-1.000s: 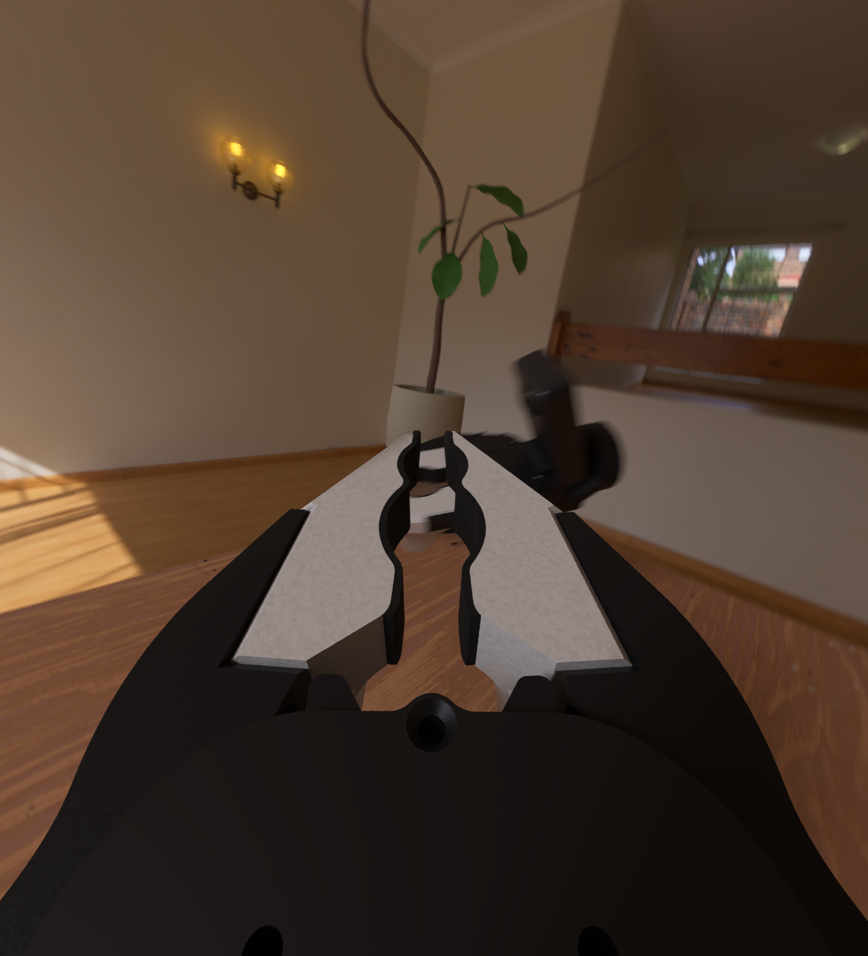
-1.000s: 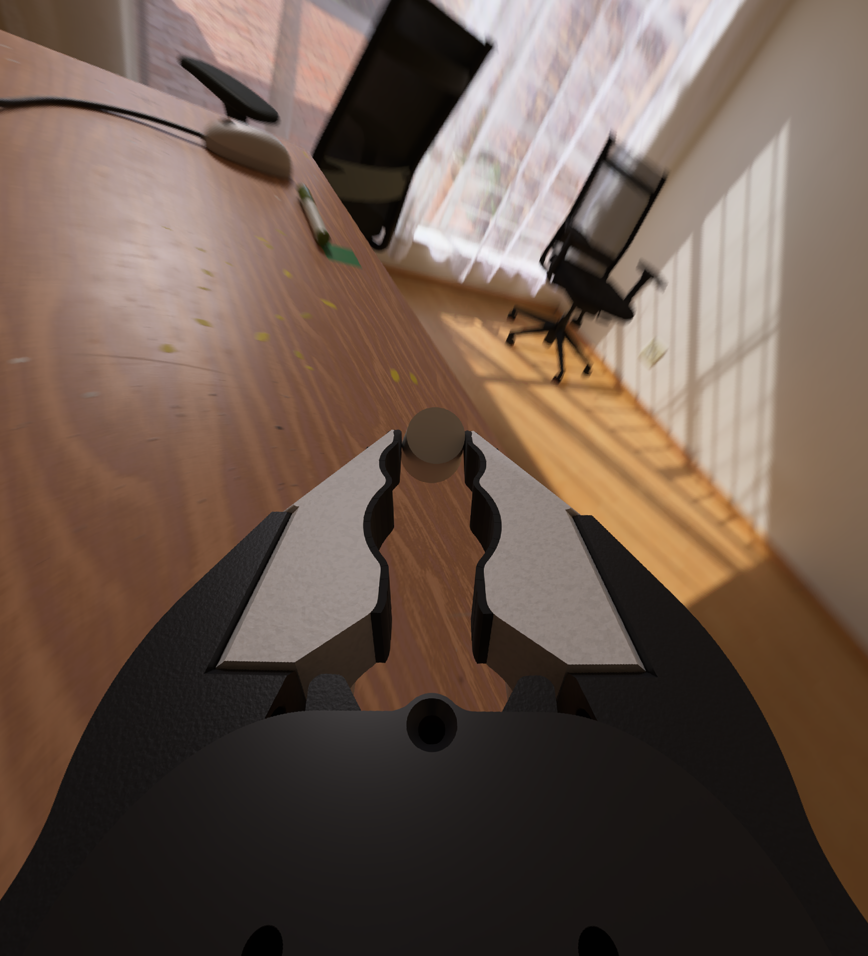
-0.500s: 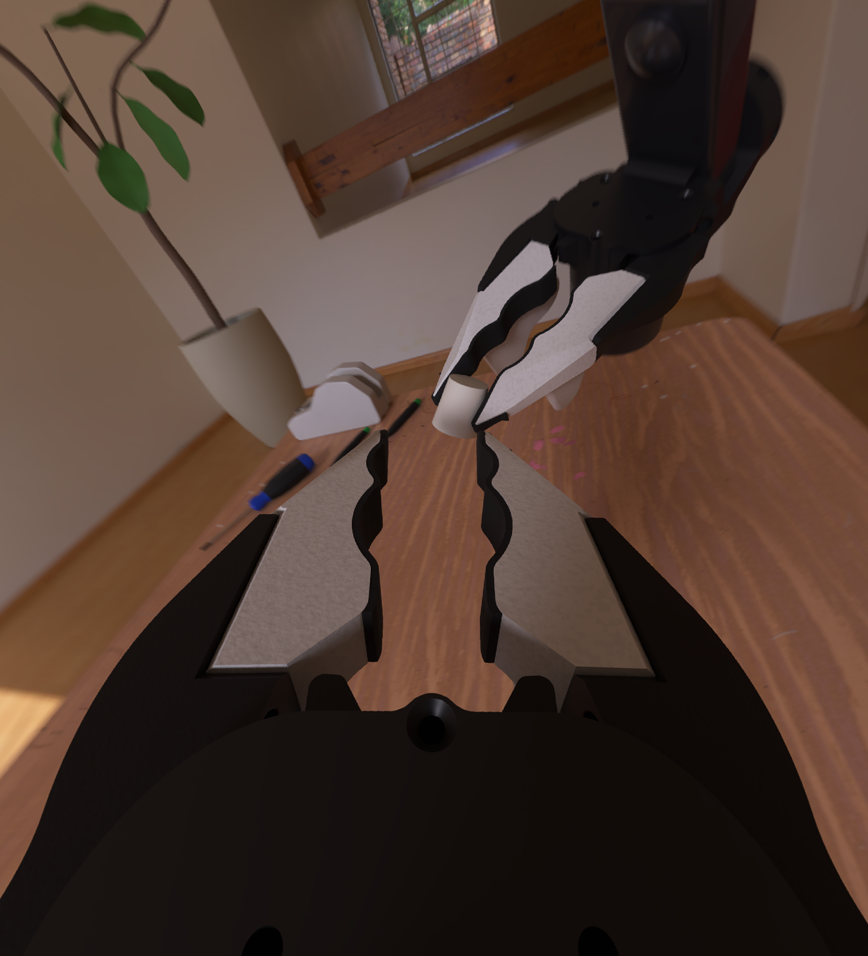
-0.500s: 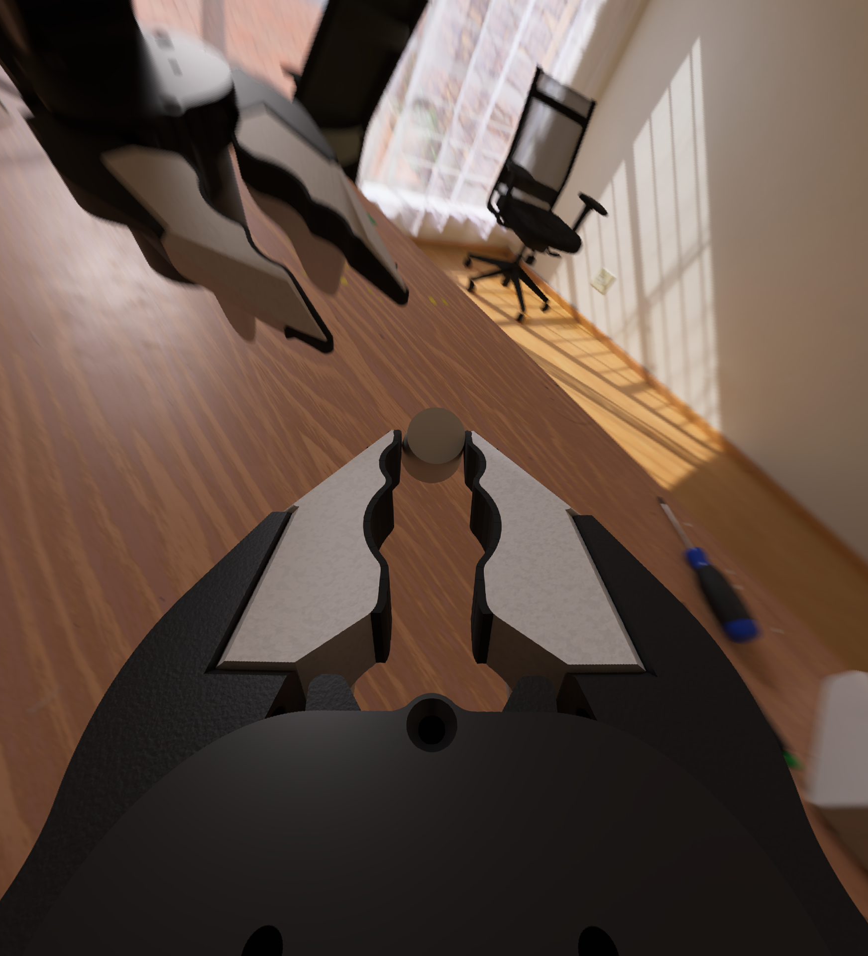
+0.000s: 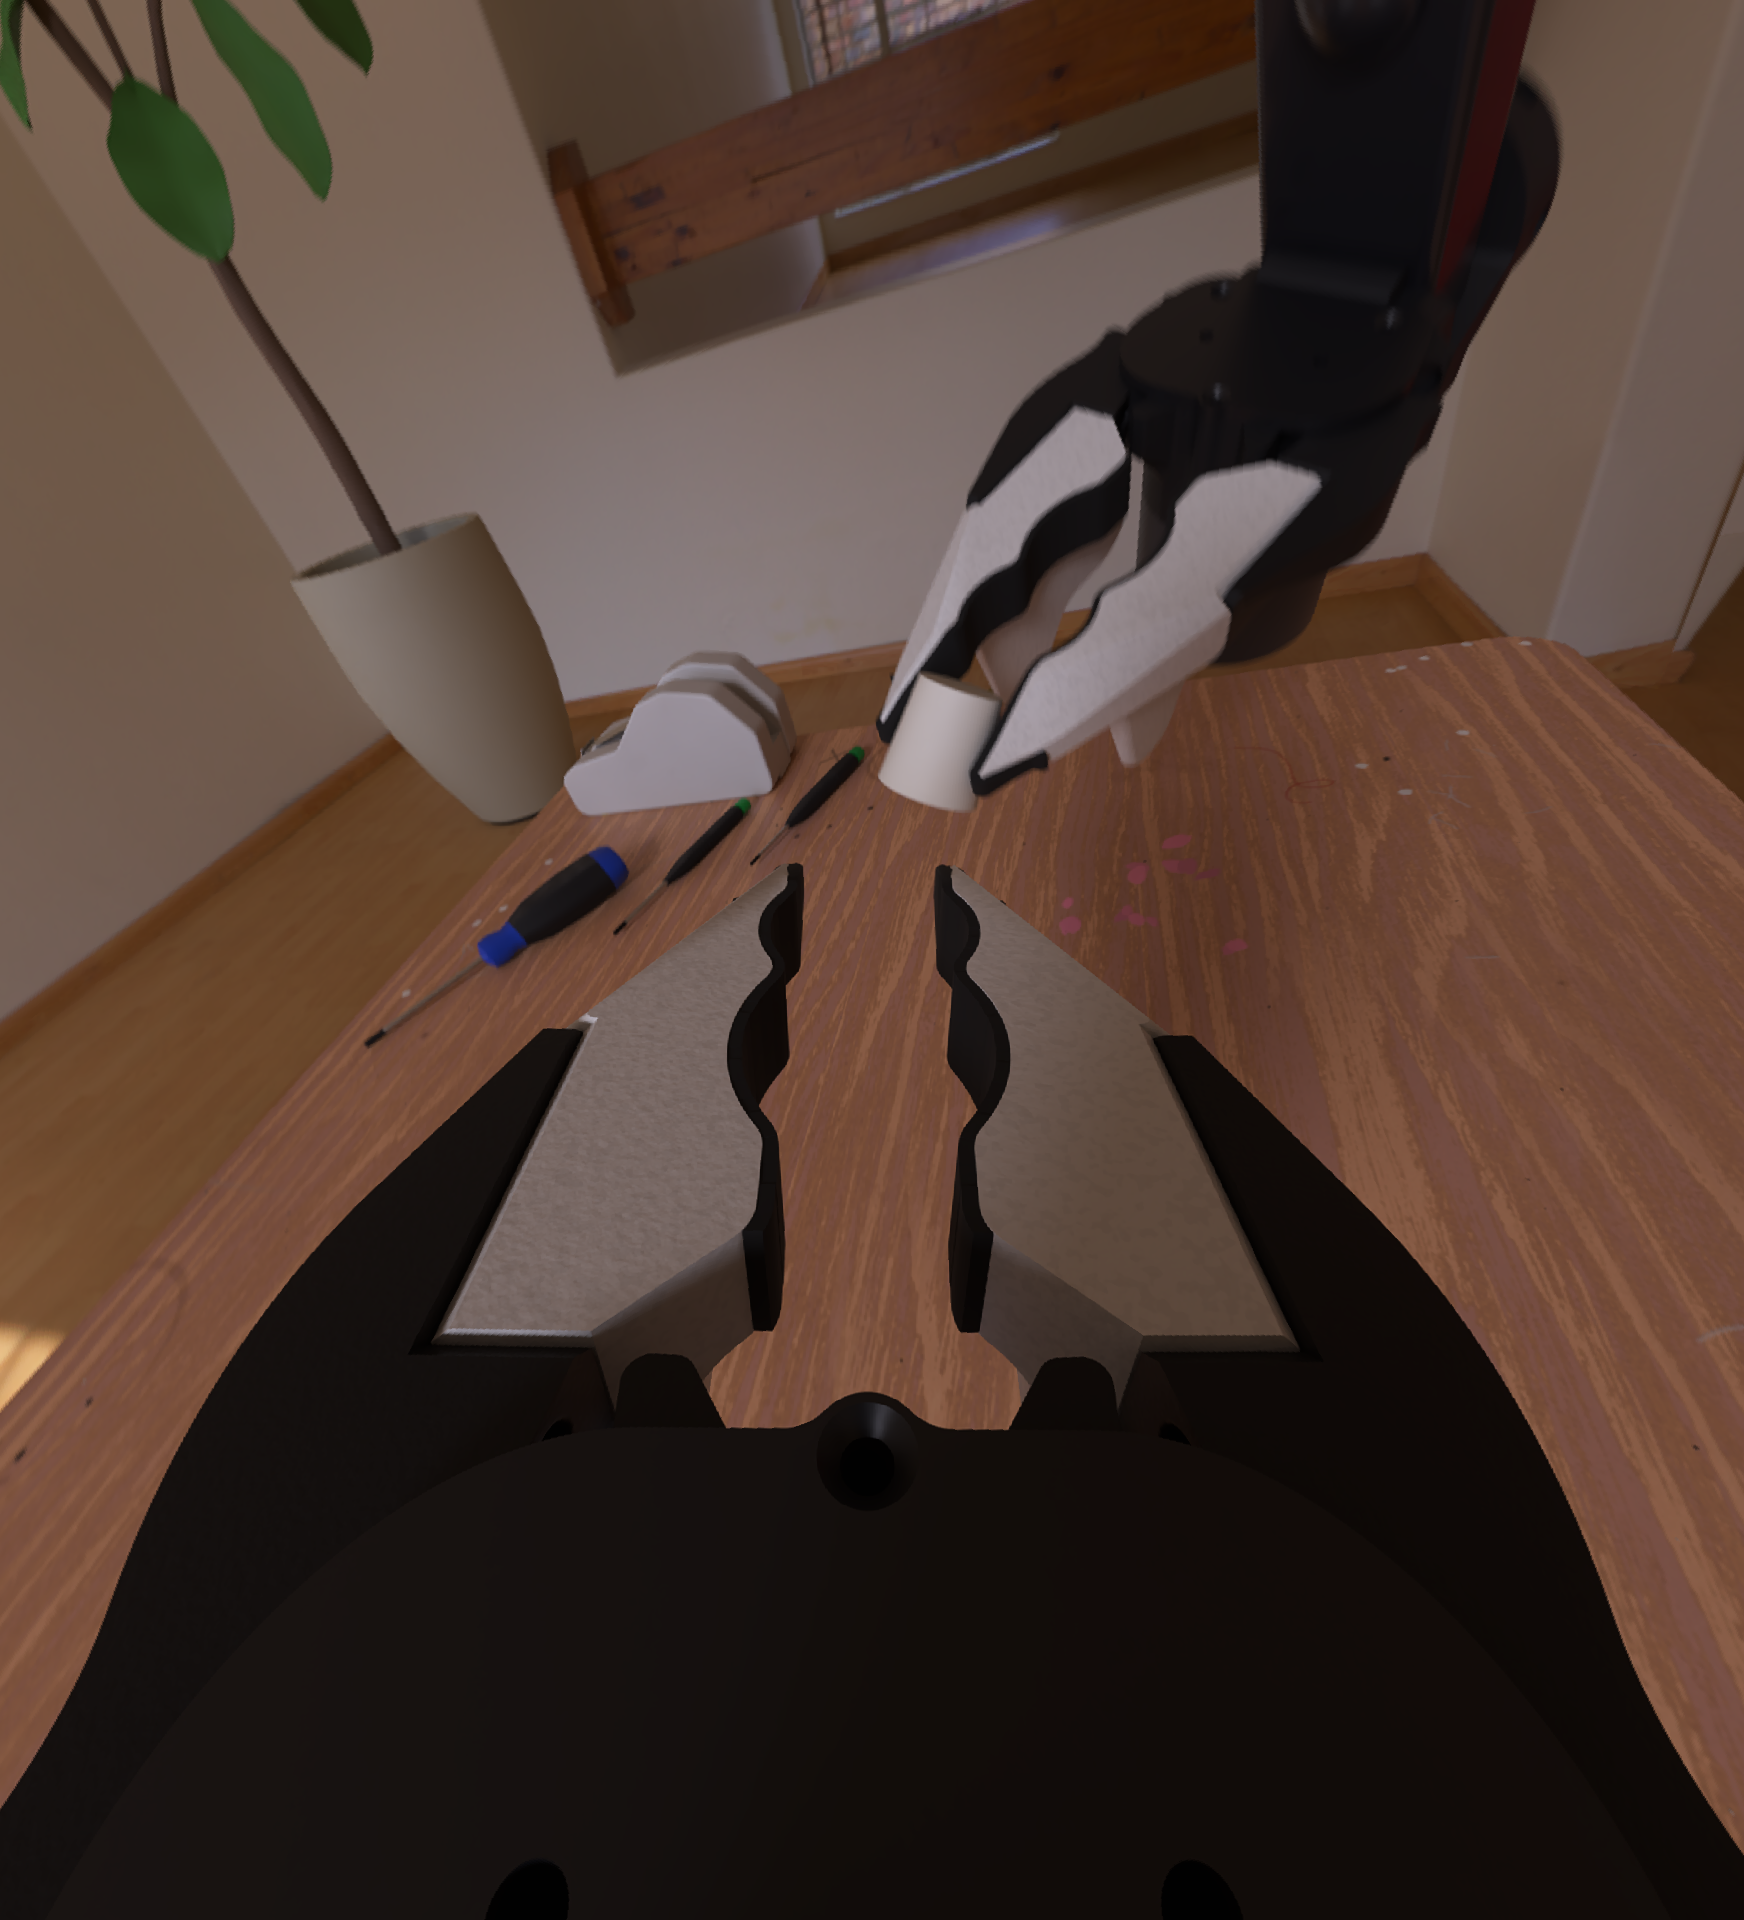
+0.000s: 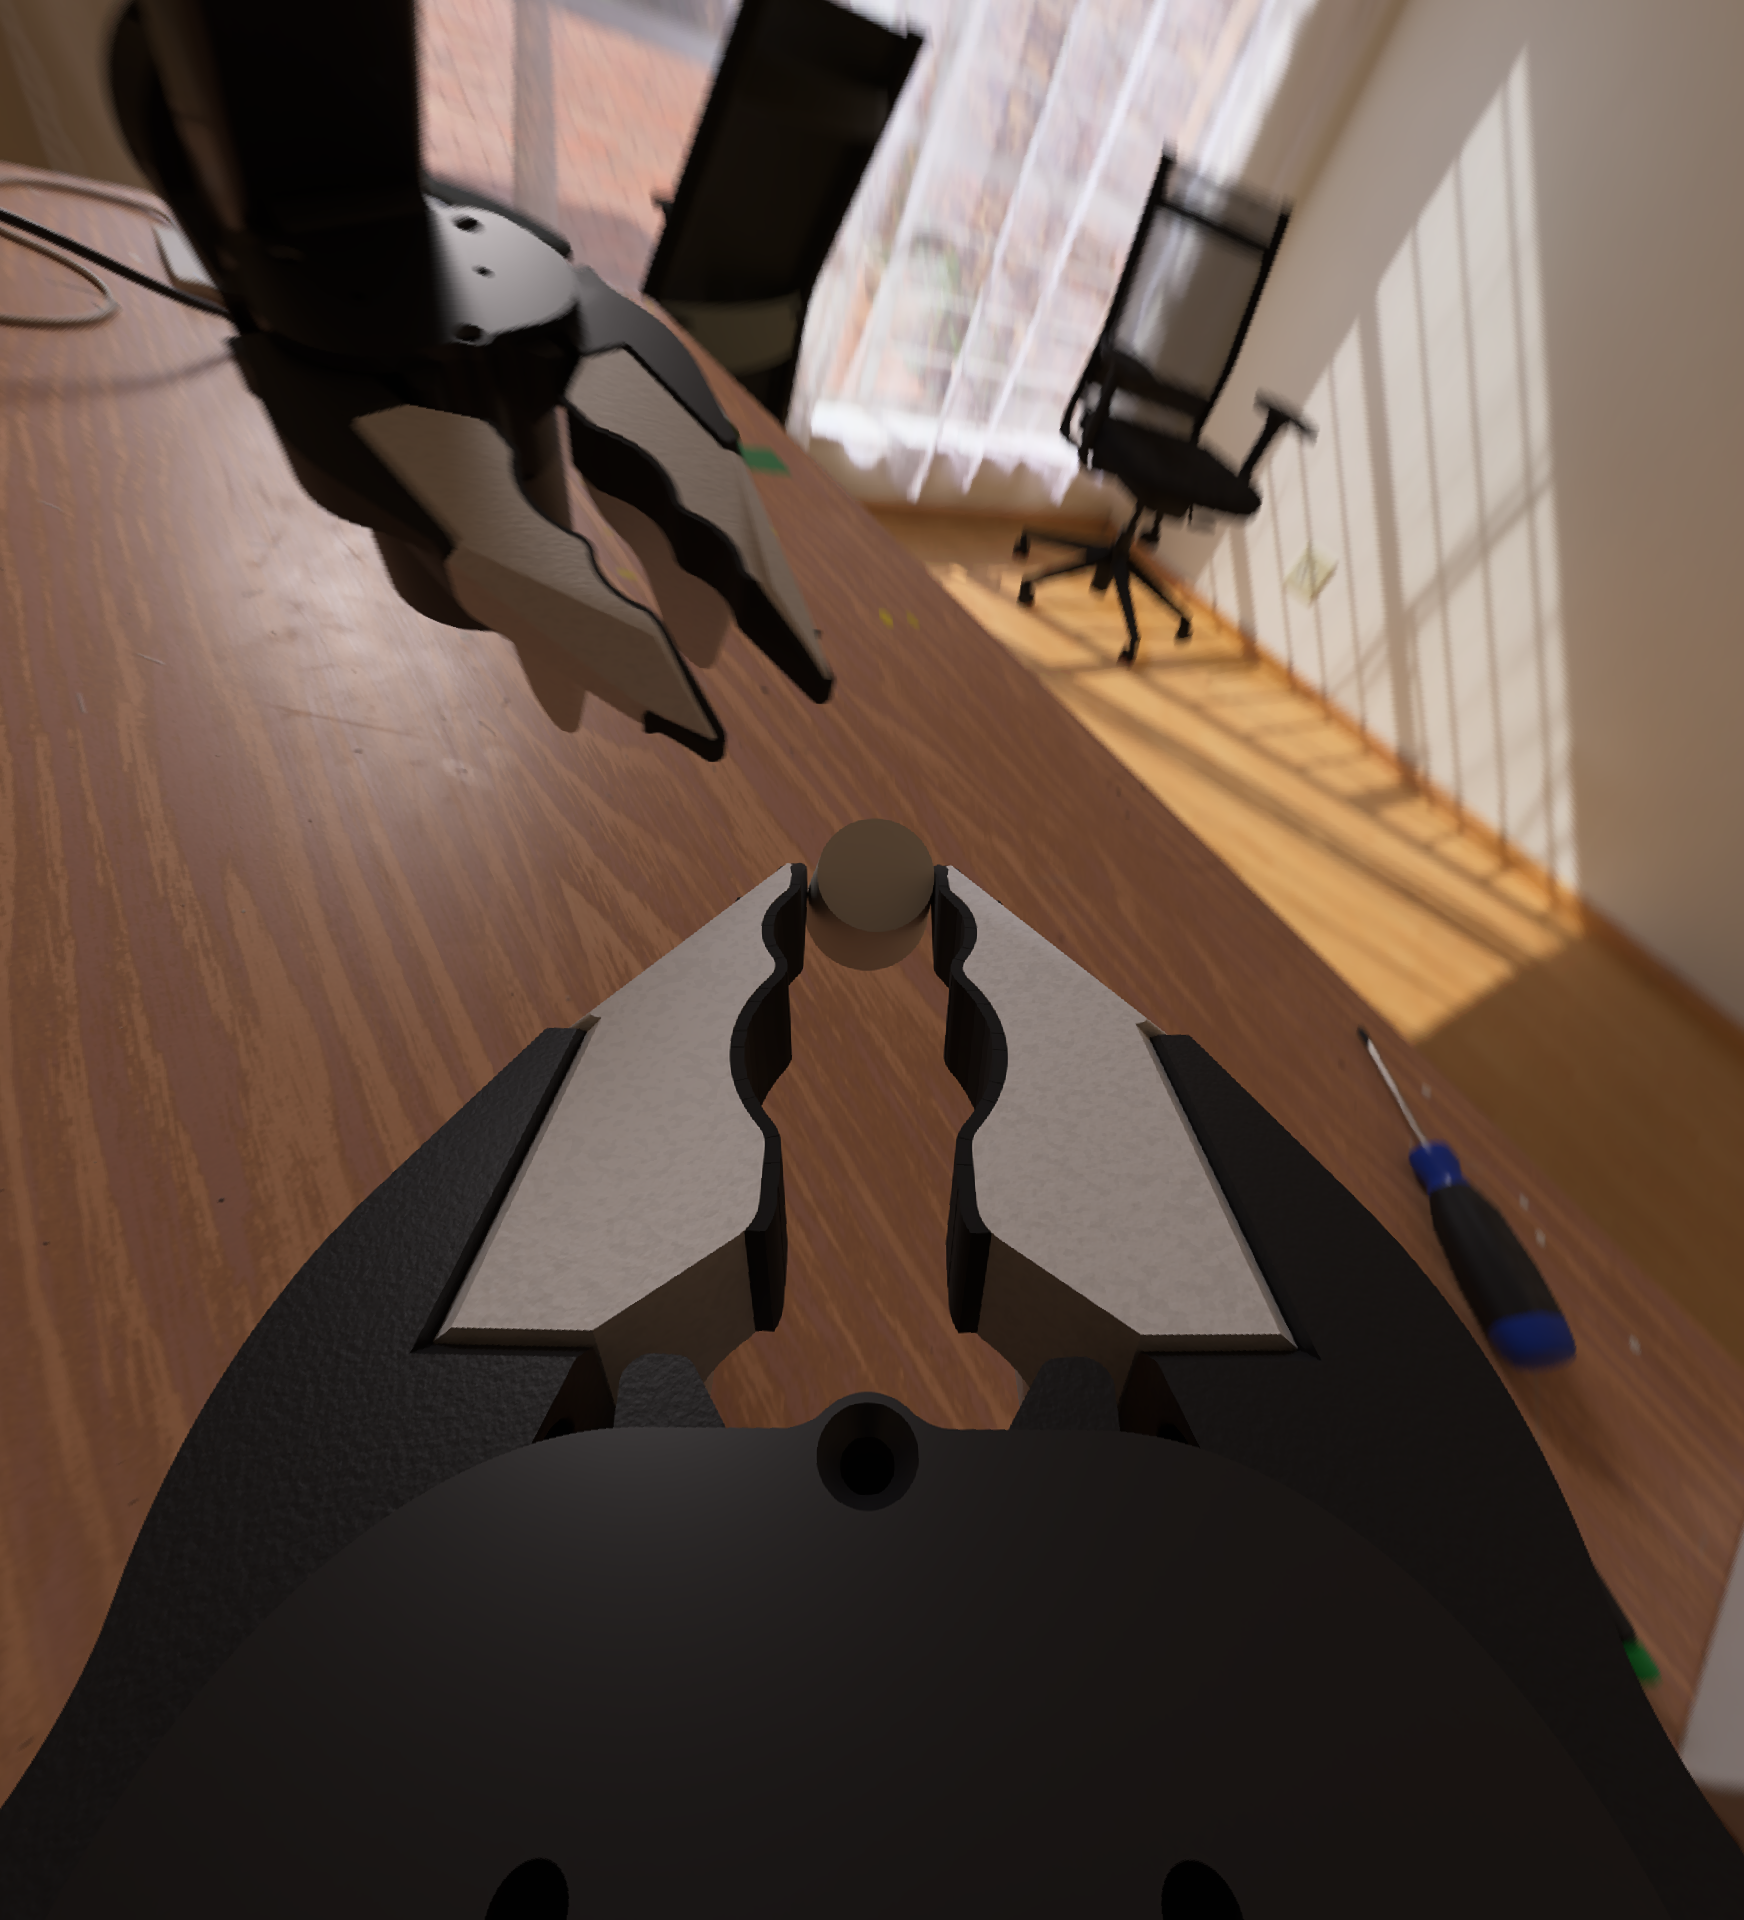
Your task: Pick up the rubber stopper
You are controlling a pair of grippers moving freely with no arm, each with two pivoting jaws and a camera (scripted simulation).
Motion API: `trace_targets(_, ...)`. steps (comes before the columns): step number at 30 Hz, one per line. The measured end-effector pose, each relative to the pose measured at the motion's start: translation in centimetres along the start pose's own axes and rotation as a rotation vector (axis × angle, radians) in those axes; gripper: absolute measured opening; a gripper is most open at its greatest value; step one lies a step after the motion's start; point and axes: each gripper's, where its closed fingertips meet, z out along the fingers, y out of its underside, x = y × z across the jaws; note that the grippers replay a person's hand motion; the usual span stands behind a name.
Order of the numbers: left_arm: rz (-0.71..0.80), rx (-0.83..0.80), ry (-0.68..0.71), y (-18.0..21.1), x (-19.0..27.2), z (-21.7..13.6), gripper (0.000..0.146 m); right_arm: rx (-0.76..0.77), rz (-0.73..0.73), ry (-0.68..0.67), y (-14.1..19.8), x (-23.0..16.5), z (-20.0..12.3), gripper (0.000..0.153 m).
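Note:
The rubber stopper is a small pale tapered plug. My right gripper is shut on it at the fingertips and holds it above the wooden table. In the left wrist view the stopper shows between the right gripper's fingertips, ahead and a little right. My left gripper is open and empty above the table, its tips pointing toward the stopper. The left gripper also shows in the right wrist view, ahead to the upper left.
A blue-tipped screwdriver, two thin green-tipped tools and a white tape dispenser lie near the table's far left edge. A potted plant stands on the floor beyond. A cable and office chairs show in the right view.
My left gripper swung from facing the room to looking down at the table and has opened. My right gripper has kept the stopper and the two grippers have come face to face.

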Motion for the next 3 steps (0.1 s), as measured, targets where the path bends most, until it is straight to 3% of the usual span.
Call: trace_targets(3,0.042,0.031,0.058,-0.92,0.74,0.28,0.03,0.144,-0.068,0.01,-0.4,-1.32,-0.18,0.024)
